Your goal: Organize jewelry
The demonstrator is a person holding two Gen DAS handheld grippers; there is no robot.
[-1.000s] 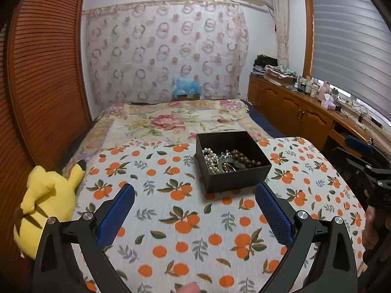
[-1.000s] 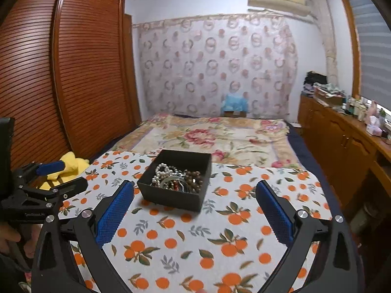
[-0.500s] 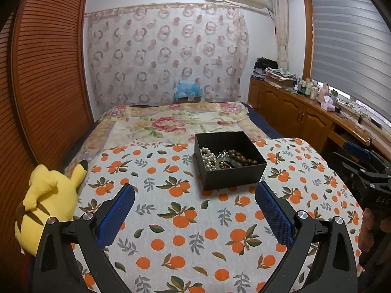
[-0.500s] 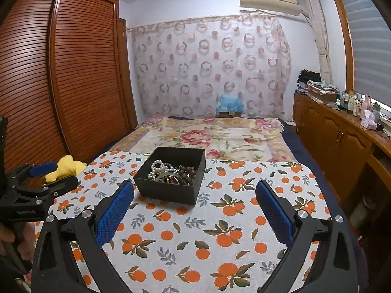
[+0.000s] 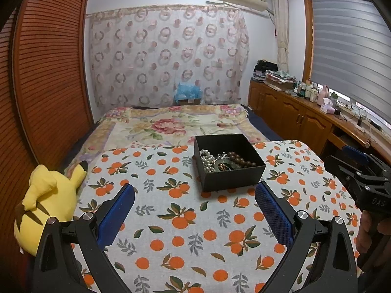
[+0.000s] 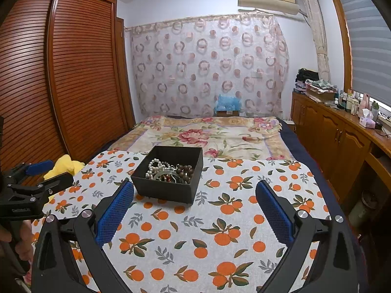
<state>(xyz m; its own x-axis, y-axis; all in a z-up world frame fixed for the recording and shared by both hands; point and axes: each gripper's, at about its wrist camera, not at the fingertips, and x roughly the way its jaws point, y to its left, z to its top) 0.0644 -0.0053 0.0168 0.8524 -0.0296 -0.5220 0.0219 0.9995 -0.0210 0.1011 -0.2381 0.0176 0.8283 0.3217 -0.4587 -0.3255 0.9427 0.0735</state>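
Bedroom; orange-print cloth (image 5: 185, 222) spread over the worktop at the foot of the bed (image 5: 171, 124). Left gripper (image 5: 194, 190): fingers wide, nothing between them. Right gripper (image 6: 194, 190): fingers wide, also empty. Black box (image 5: 228, 161) sits ahead of both, open-topped, holding a pearl string (image 5: 206, 158), brown beads (image 5: 240, 160) and a tangle I cannot sort out. From the left fingers it lies forward and slightly right; from the right fingers, forward and left. Neither looks clearly nearer. Yellow plush toy (image 5: 46, 200) sits off the cloth's left edge.
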